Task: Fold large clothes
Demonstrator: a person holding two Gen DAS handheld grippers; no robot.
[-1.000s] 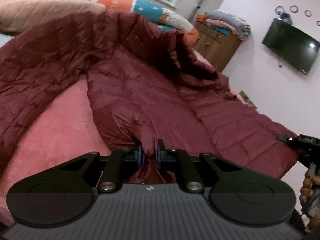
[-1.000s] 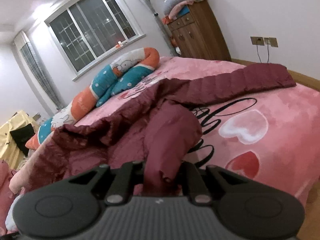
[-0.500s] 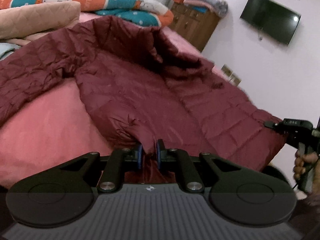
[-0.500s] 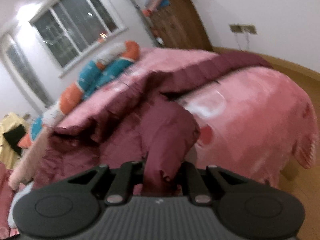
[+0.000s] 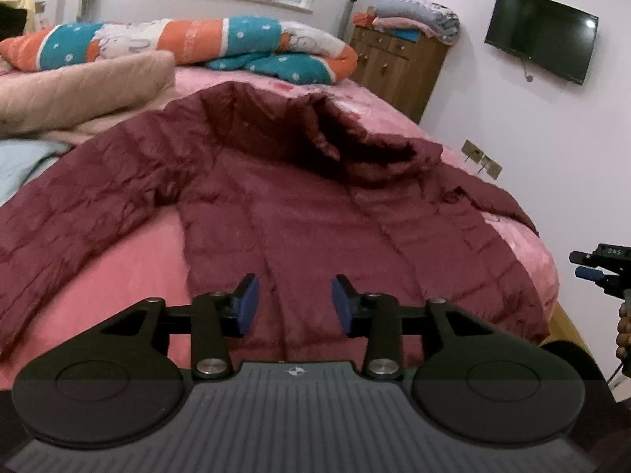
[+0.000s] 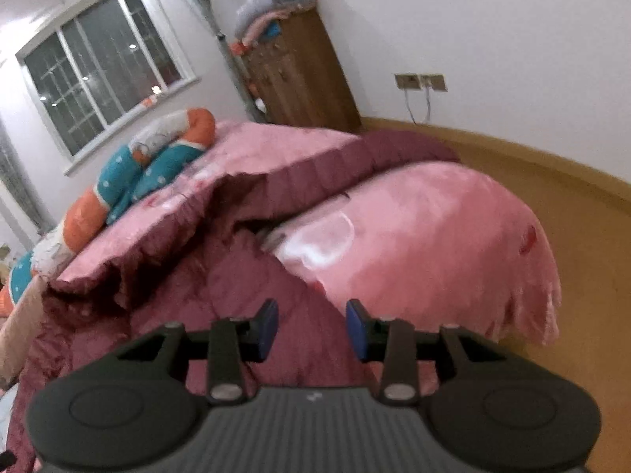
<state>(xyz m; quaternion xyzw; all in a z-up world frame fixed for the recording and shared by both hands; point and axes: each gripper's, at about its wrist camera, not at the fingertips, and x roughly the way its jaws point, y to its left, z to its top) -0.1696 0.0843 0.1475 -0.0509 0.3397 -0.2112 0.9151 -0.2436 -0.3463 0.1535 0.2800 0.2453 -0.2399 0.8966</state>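
A large maroon quilted coat (image 5: 299,197) lies spread on the pink bed (image 5: 134,260), collar towards the pillows, one sleeve out to the left. My left gripper (image 5: 294,303) hovers over the coat's near hem; its jaws are opening and the blue pads (image 5: 246,303) hold nothing. In the right wrist view the coat (image 6: 221,307) lies below, its other sleeve (image 6: 370,157) stretched across the bed's far side. My right gripper (image 6: 311,329) is above the coat's edge, jaws opening, no cloth between the pads. The right gripper (image 5: 599,270) also shows at the right edge of the left wrist view, with a hand (image 5: 623,331) on it.
A rolled orange and teal quilt (image 5: 221,43) and a beige blanket (image 5: 79,86) lie at the head of the bed. A wooden cabinet (image 6: 299,75) stands by the wall, with a wall-mounted TV (image 5: 542,35) nearby. Yellow floor (image 6: 583,236) runs along the bed's right side.
Both grippers have let go of the coat cloth they were pinching and their jaws have spread. The coat's hem has dropped flat on the bed. The left gripper has risen.
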